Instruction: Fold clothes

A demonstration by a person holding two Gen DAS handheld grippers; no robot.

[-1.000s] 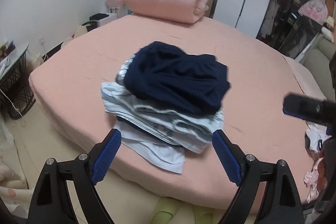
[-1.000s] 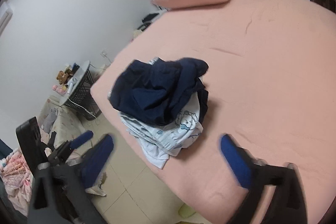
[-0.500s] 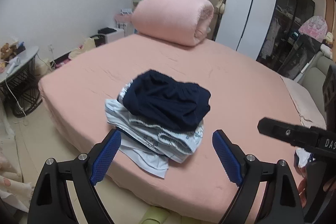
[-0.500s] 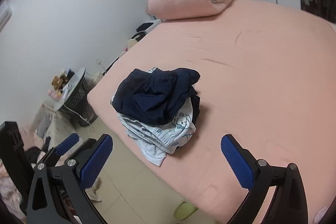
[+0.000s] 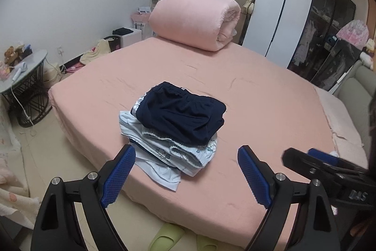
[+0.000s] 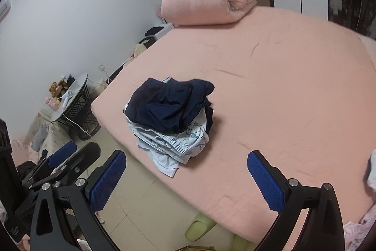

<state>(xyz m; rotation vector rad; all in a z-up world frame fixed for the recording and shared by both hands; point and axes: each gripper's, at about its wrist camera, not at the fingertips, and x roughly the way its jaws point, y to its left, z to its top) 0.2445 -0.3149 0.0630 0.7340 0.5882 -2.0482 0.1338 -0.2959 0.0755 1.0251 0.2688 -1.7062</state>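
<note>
A pile of folded clothes lies near the bed's front left corner, with a navy garment on top of light blue printed pieces. In the right wrist view the navy garment and the printed pieces show again. My left gripper is open, raised above and in front of the pile, touching nothing. My right gripper is open too, held off the bed's near edge with nothing between its fingers. Each gripper shows in the other's view: the right gripper at the right, the left gripper at the lower left.
The pink bed carries a rolled pink quilt at its far end. Green slippers lie on the floor below the near edge. A round wire side table stands at the left, wardrobes at the back right.
Both grippers have lifted and drawn back from the pile, which now looks smaller and farther off. The pile itself has not moved, and both pairs of jaws stay wide.
</note>
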